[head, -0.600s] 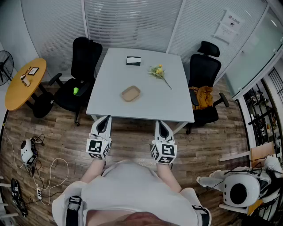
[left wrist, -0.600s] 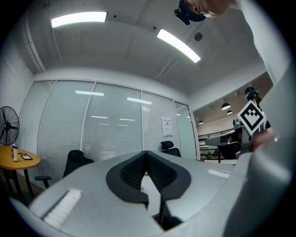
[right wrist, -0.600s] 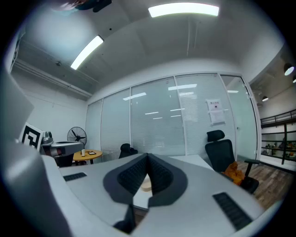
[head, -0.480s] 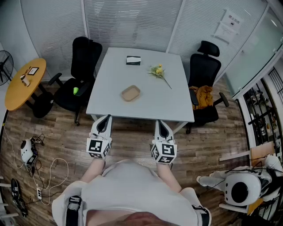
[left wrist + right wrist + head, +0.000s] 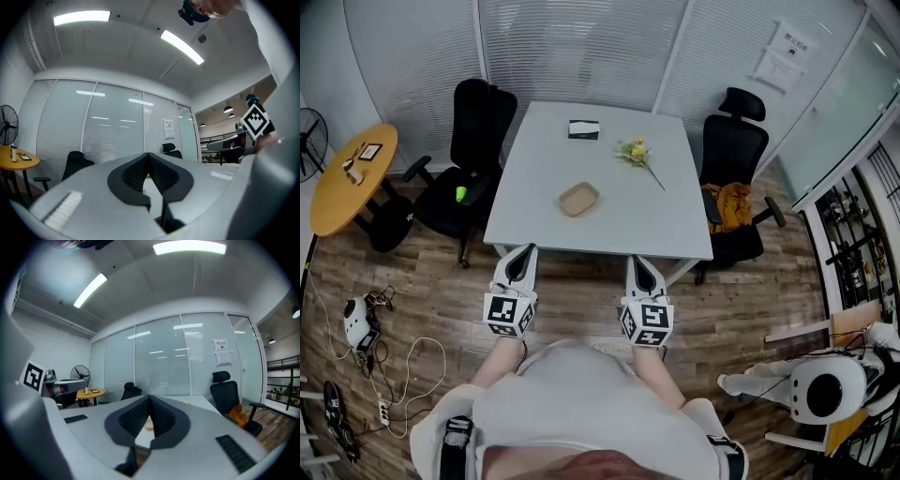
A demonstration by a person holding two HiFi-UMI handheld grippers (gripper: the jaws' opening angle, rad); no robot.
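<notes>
Δ vs prior: both tools nearly static | L tool (image 5: 525, 253) & R tool (image 5: 637, 262) jaws pressed together, empty, short of surface (image 5: 609, 234) edge | wooden tray (image 5: 578, 199) fwd, betw. them, marginally nearer L.

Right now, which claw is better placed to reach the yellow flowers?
Probably the right claw: the flowers lie on its side of the table; the left claw is farther off.
</notes>
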